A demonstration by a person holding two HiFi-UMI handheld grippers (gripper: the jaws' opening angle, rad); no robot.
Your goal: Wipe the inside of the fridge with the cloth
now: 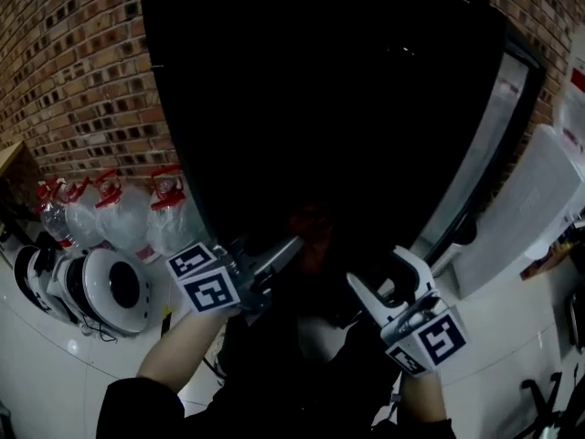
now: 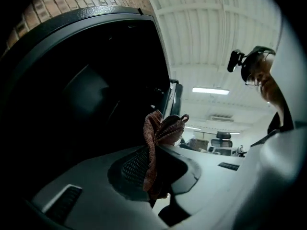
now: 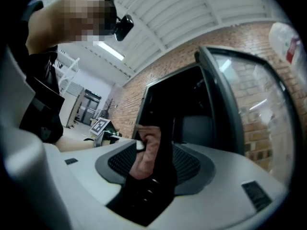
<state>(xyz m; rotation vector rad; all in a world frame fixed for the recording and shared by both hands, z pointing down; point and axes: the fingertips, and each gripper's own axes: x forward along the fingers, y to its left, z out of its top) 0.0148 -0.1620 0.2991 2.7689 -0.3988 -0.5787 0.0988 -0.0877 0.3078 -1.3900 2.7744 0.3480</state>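
Head view, fridge: the fridge stands open, its inside black and unlit, against a brick wall; its glass door swings to the right.
Head view, claws: the left gripper and the right gripper are both raised at the lower mouth of the fridge, near each other.
Head view, cloth: a dim reddish cloth sits at the left gripper's tips, in front of the opening and not yet on any inner surface.
Left gripper view, claw: the left gripper has its jaws clamped together on the cloth, which bunches up above the pads.
Left gripper view, fridge: the fridge fills the left of this view, close ahead.
Right gripper view, claw: the right gripper has its jaws standing wide apart, with a fold of the cloth showing in the gap (the pads do not seem to press it).
Right gripper view, surroundings: the fridge and its door lie straight ahead.
Handling, judged: the cloth looks soft, light and limp, not fragile; it will crumple instead of pushing flat.
Where to hold, judged: a pinch on the gathered bunch, as the left claw has it, leaves loose fabric free to drag over the walls and shelves.
Stage, judged: the wiping has yet to start.
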